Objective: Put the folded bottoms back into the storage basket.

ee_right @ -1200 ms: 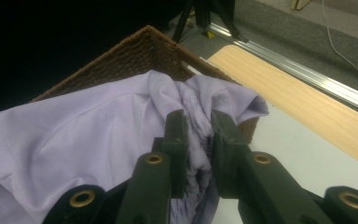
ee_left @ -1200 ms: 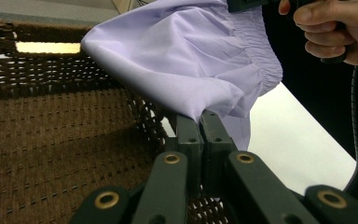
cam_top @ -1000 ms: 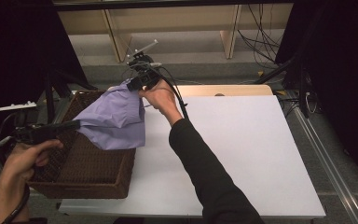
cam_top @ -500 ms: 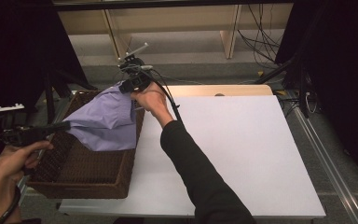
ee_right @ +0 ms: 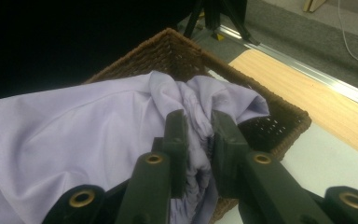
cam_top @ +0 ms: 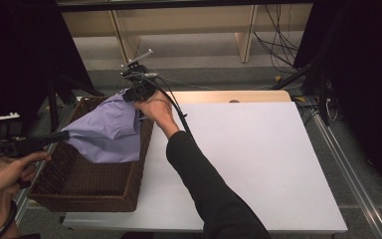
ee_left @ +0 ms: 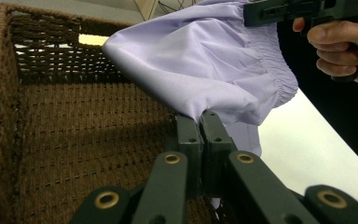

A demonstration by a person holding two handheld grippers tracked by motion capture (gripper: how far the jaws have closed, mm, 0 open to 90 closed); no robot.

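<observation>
There is one lilac cloth [cam_top: 107,130], held between two grippers. Under them is one wicker basket [cam_top: 82,191], and beside them one white table [cam_top: 258,164].

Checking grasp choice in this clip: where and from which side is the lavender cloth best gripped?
By its edges. The left gripper pinches a folded corner of the lavender cloth from the near side; the right gripper bites its bunched elastic hem from the far end. Held so, it hangs spread over the wicker basket.
</observation>
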